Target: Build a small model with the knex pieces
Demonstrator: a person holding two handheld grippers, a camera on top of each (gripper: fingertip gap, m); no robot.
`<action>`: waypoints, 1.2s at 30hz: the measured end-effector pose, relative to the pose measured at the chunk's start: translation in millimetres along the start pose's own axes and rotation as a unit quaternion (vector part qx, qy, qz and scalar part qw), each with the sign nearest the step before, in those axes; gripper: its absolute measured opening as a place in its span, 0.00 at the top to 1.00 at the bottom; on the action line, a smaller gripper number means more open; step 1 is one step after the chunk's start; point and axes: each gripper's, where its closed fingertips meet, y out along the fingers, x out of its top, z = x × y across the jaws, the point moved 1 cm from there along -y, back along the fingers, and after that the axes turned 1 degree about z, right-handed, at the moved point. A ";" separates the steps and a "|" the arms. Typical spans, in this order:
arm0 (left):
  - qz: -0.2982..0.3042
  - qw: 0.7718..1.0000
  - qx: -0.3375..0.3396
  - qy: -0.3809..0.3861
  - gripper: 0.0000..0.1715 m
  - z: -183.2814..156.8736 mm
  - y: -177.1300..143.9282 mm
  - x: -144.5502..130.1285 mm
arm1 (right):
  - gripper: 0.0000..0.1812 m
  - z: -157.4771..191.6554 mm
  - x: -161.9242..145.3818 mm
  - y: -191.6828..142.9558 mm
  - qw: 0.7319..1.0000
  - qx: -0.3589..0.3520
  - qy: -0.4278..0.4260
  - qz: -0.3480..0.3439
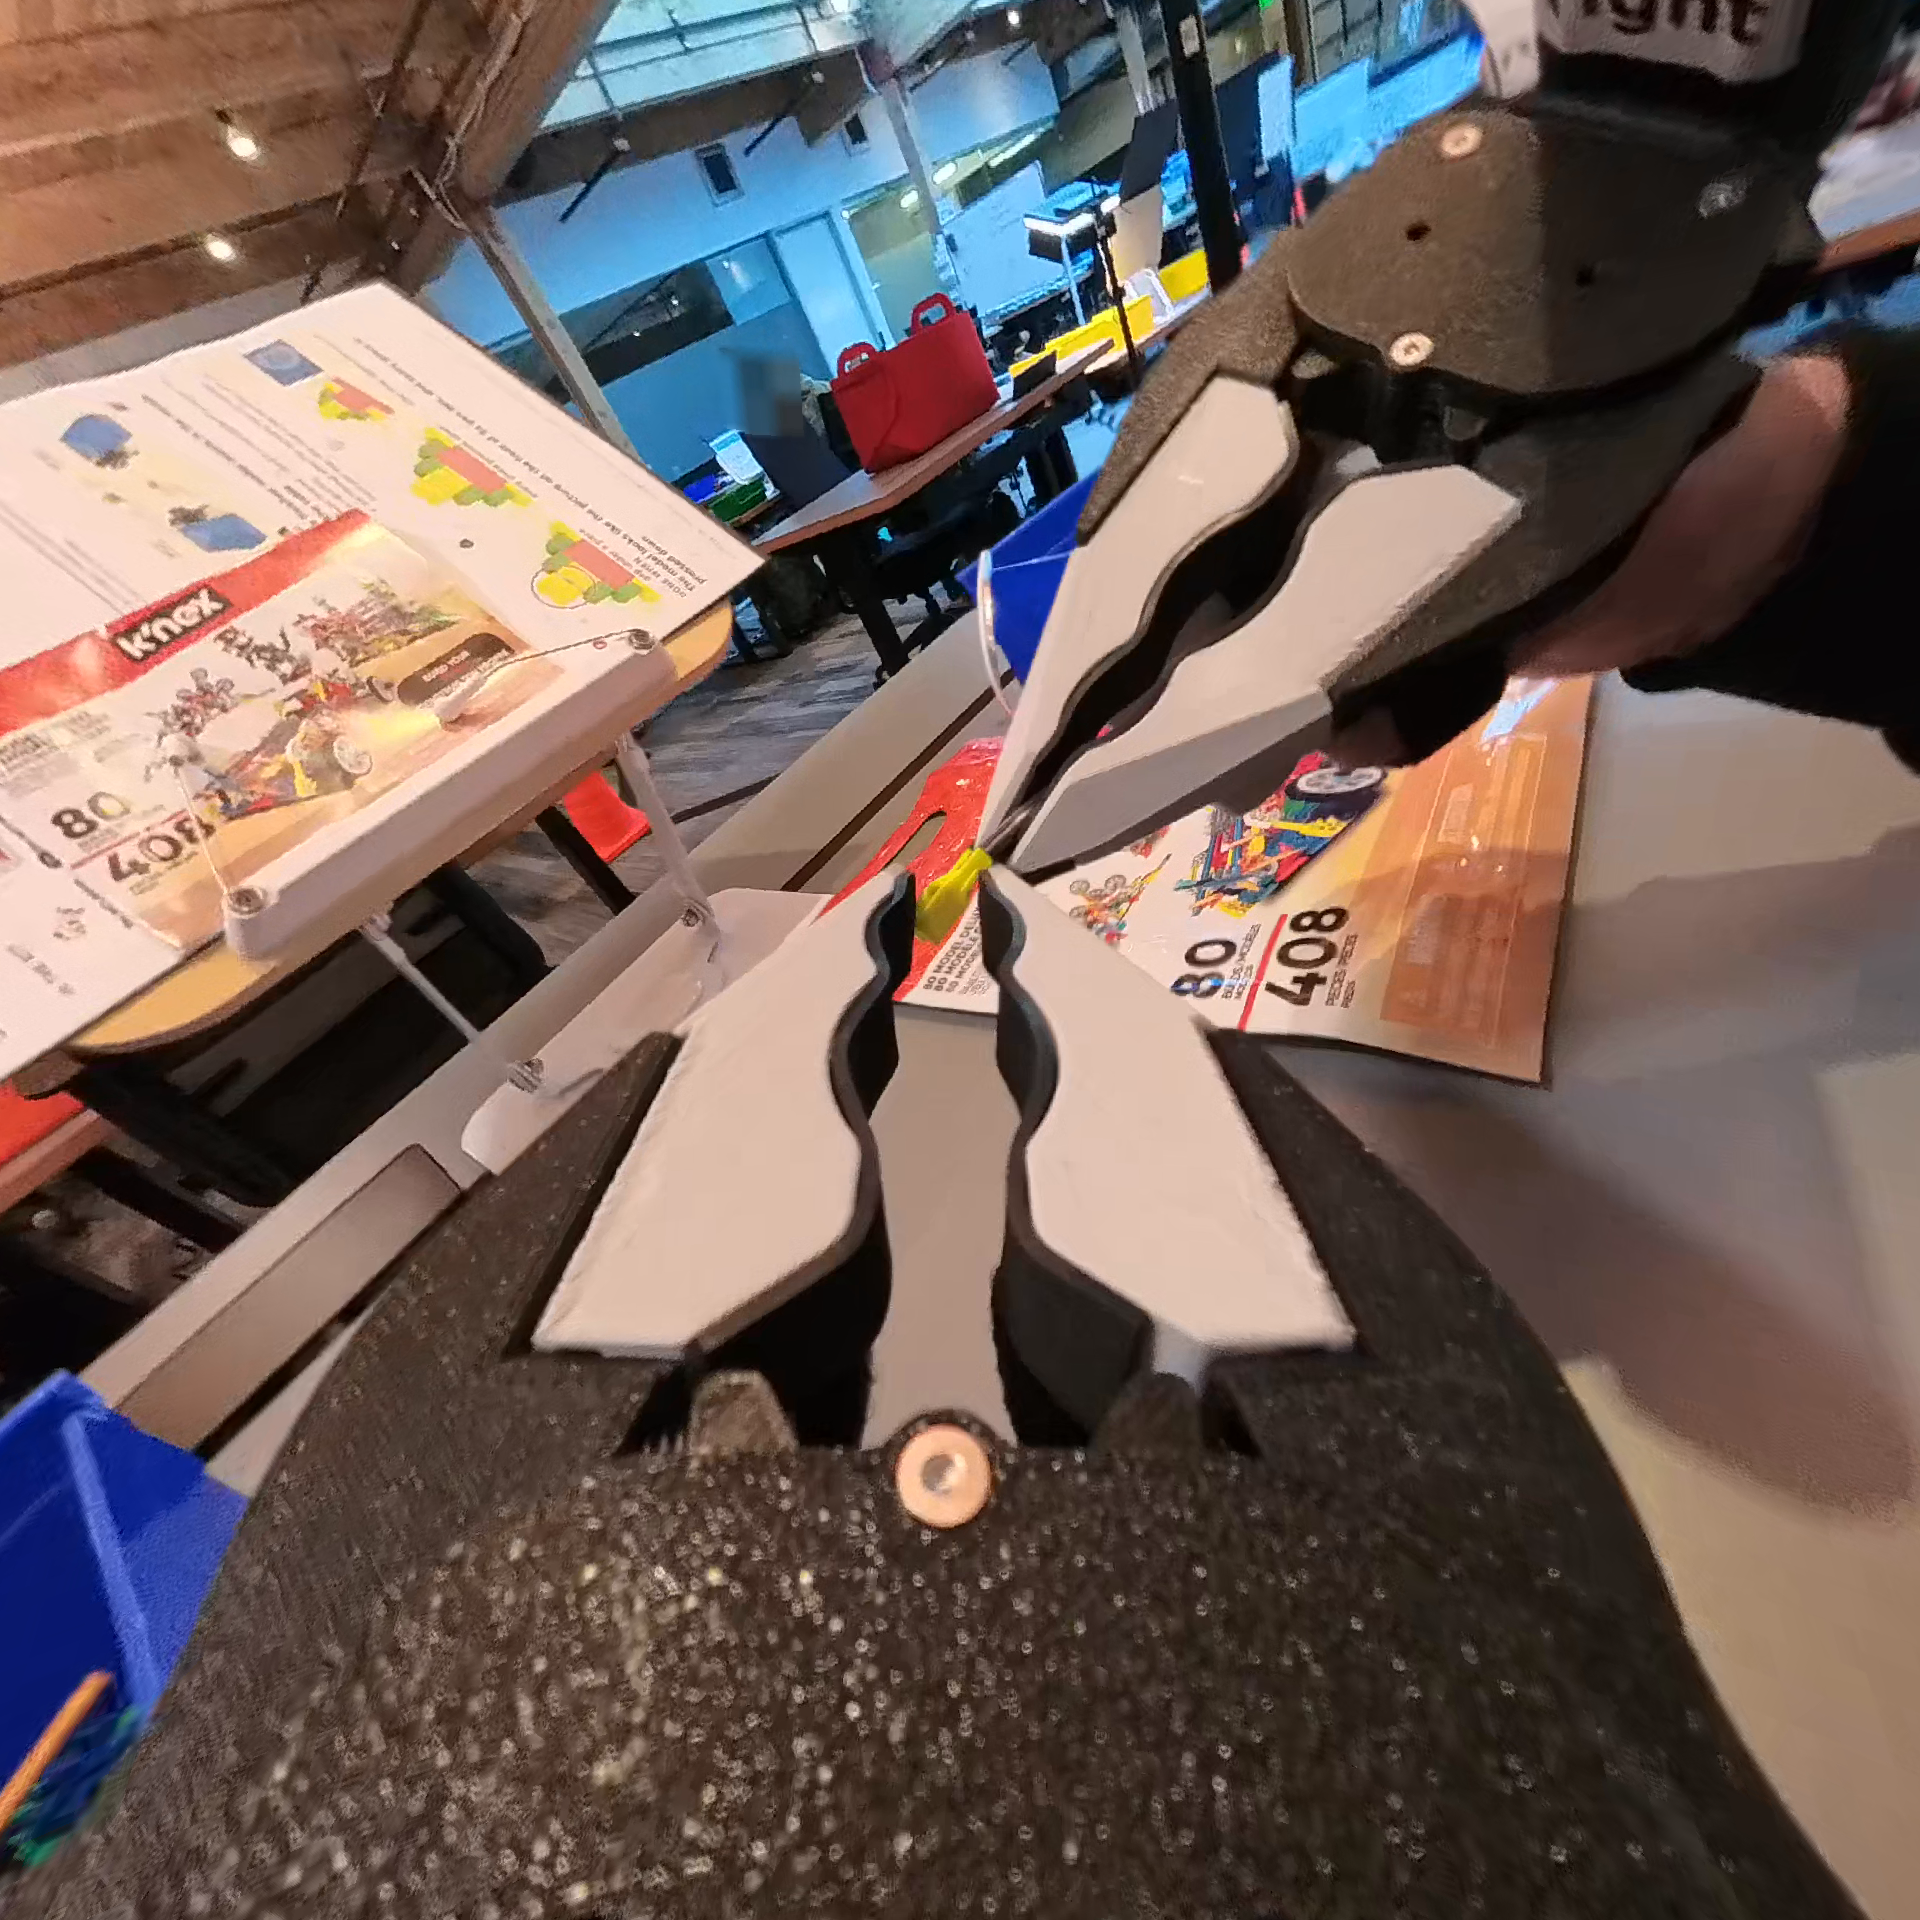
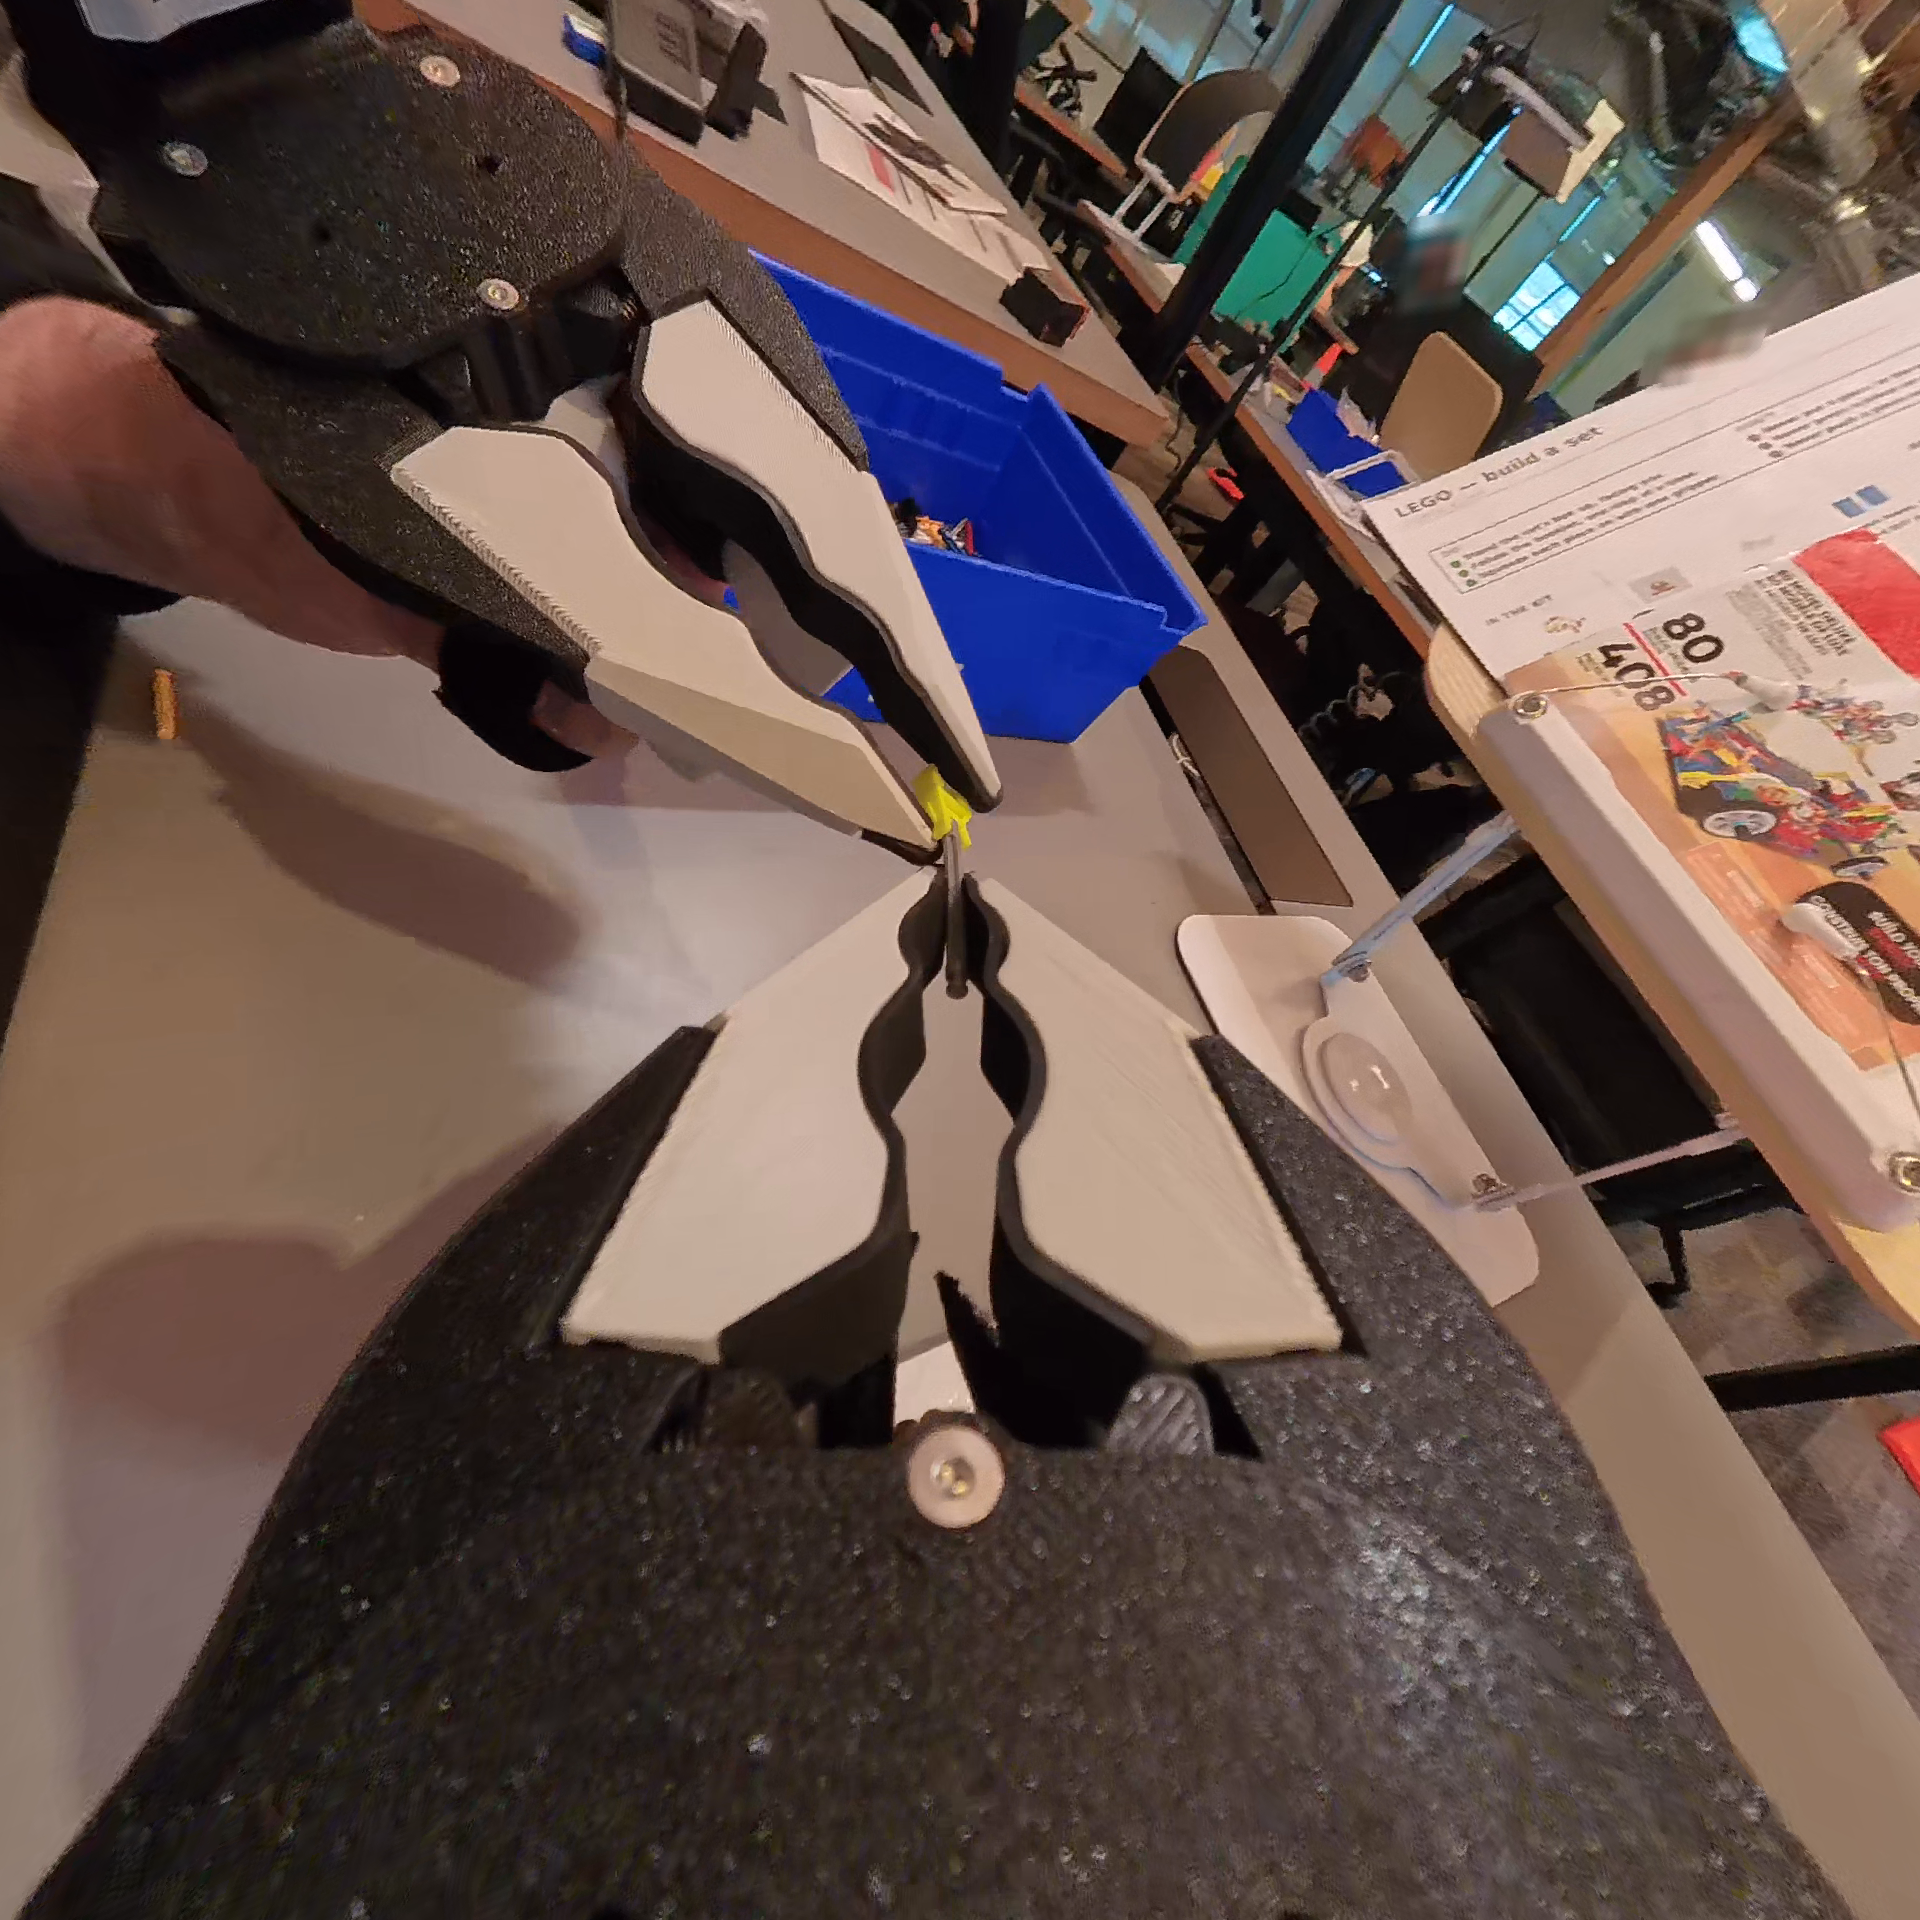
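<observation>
My left gripper [image 1: 948, 885] is shut on a small yellow plastic connector [image 1: 943, 906], held at its fingertips above the grey table [image 1: 1714, 1143]. My right gripper [image 2: 951, 883] is shut on a thin dark grey rod [image 2: 954, 951] that points forward out of its tips. The two grippers meet tip to tip, and the rod's end touches the yellow connector [image 2: 940, 812]. The right gripper [image 1: 1000, 836] comes in from the upper right in the left wrist view. The left gripper [image 2: 954, 818] comes in from the upper left in the right wrist view. A gloved hand holds each.
A blue bin [image 2: 1039, 540] with small parts stands behind the grippers, and another [image 1: 62, 1538] sits at the near left. A printed picture card [image 1: 1351, 935] lies on the table. A white stand [image 2: 1361, 1091] holds instruction sheets [image 1: 312, 623] at the edge. A small orange piece [image 2: 164, 704] lies apart.
</observation>
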 end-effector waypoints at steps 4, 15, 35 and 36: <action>-0.005 0.999 0.011 -0.033 0.95 5.7 0.4 2.1 | 0.99 -4.7 4.1 2.5 1.000 -0.029 -0.010 -0.001; -0.032 0.986 0.005 -0.163 0.95 17.8 5.1 1.2 | 0.99 -15.9 6.8 9.6 0.993 -0.106 -0.048 0.017; -0.091 0.926 -0.055 -0.362 0.96 28.5 7.6 0.9 | 0.99 -24.8 12.5 16.9 0.967 -0.210 -0.132 0.052; -0.098 0.918 -0.064 -0.378 0.96 29.0 7.6 1.1 | 0.99 -25.2 13.0 17.2 0.964 -0.217 -0.141 0.055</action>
